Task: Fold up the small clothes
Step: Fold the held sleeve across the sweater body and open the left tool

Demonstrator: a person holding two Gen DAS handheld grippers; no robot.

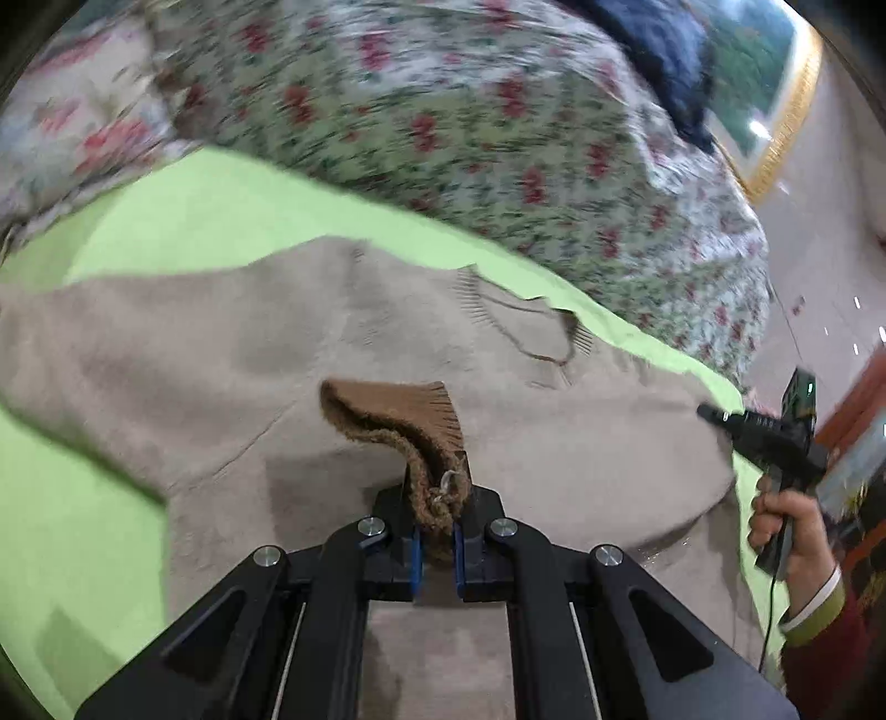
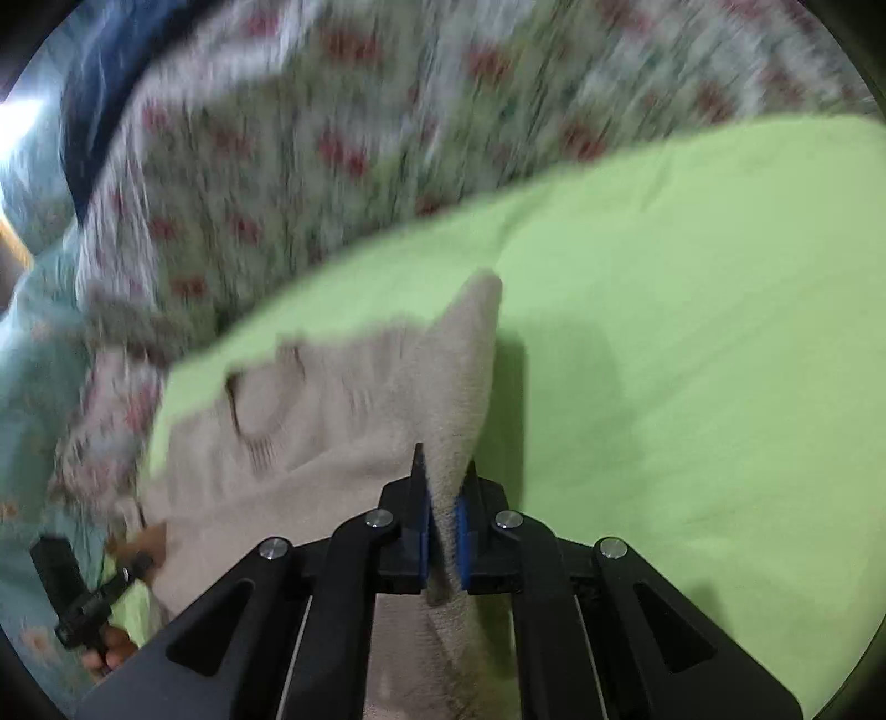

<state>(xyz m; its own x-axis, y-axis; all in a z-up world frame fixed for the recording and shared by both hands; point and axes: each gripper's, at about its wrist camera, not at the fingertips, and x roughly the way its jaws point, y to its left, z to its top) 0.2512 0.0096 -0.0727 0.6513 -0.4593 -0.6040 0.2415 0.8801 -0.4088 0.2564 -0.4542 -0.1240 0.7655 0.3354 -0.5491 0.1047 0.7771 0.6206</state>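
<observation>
Two grippers are both clamped onto the same beige knit sweater (image 1: 310,343), which lies spread across a lime-green sheet (image 1: 183,210). The left gripper (image 1: 437,531) has its blue-padded fingers (image 1: 414,554) pressed together on a brown ribbed cuff (image 1: 410,426); the cuff is turned over onto the body of the sweater, just below the neckline (image 1: 520,327), and rises slightly toward the gripper, so it is held a little off the cloth beneath.

From the left wrist view, the right gripper (image 1: 714,415) reaches in from the far right with its tip at the sweater's edge. A bare hand (image 1: 786,531) wraps the handle below it, wrist bent upward, with a dark red sleeve at the forearm and a cable hanging down.

Seen from its own camera, the right gripper (image 2: 443,526) pinches a raised fold of the beige knit, which stands up as a ridge running away from the fingers, with green sheet to its right. The left gripper (image 2: 130,570) shows small at the lower left of that view, seemingly with brown cuff at its tip, though blur makes that uncertain.

Beyond the sheet lies a floral bedspread (image 1: 470,127), with something dark blue (image 1: 659,50) on top of it.
</observation>
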